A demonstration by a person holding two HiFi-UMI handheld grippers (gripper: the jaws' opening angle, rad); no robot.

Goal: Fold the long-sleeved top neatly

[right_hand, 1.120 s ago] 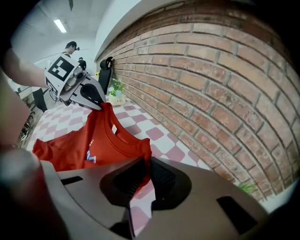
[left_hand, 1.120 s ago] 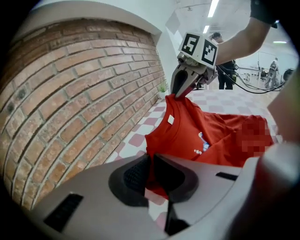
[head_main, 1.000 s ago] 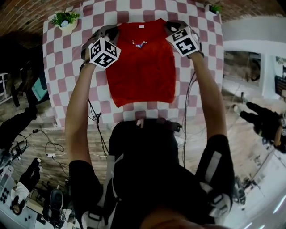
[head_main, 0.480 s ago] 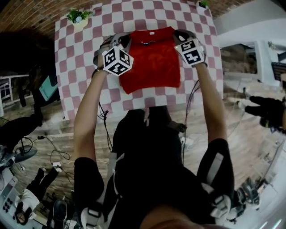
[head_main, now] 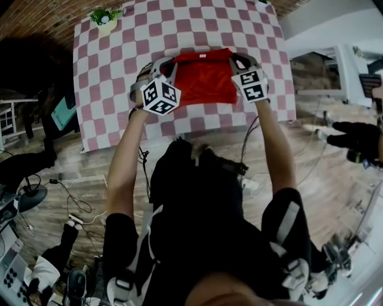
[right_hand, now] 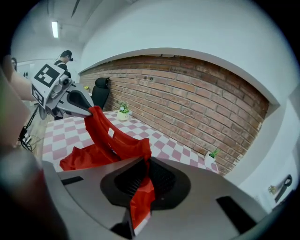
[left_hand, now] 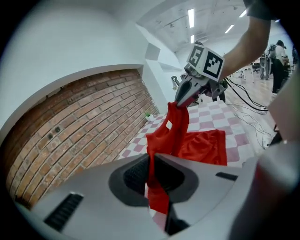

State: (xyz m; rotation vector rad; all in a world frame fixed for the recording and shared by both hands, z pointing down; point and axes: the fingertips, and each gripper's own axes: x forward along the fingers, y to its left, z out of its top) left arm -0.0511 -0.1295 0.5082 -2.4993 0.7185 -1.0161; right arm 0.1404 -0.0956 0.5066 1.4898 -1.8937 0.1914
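Note:
The red long-sleeved top (head_main: 203,80) lies partly folded on the pink-and-white checked table (head_main: 119,72). Its collar edge is lifted and stretched between both grippers above the lower half, which rests on the cloth. My left gripper (head_main: 167,62) is shut on the top's left shoulder corner, and red fabric (left_hand: 154,176) runs between its jaws. My right gripper (head_main: 237,60) is shut on the other shoulder corner, with red cloth (right_hand: 140,197) pinched between its jaws. A white neck label (left_hand: 168,124) shows on the raised band, which the right gripper view shows as the top (right_hand: 110,140).
A small potted plant (head_main: 105,17) stands at the table's far left corner, another plant (right_hand: 213,154) at the far right by the brick wall (right_hand: 187,108). Cables (head_main: 66,197) trail over the wooden floor beside the table. A person's legs (head_main: 353,140) show at the right.
Both grippers have pulled the top's collar edge towards the near side of the table and slightly up. The visible red area has shortened as the upper half folds over the lower.

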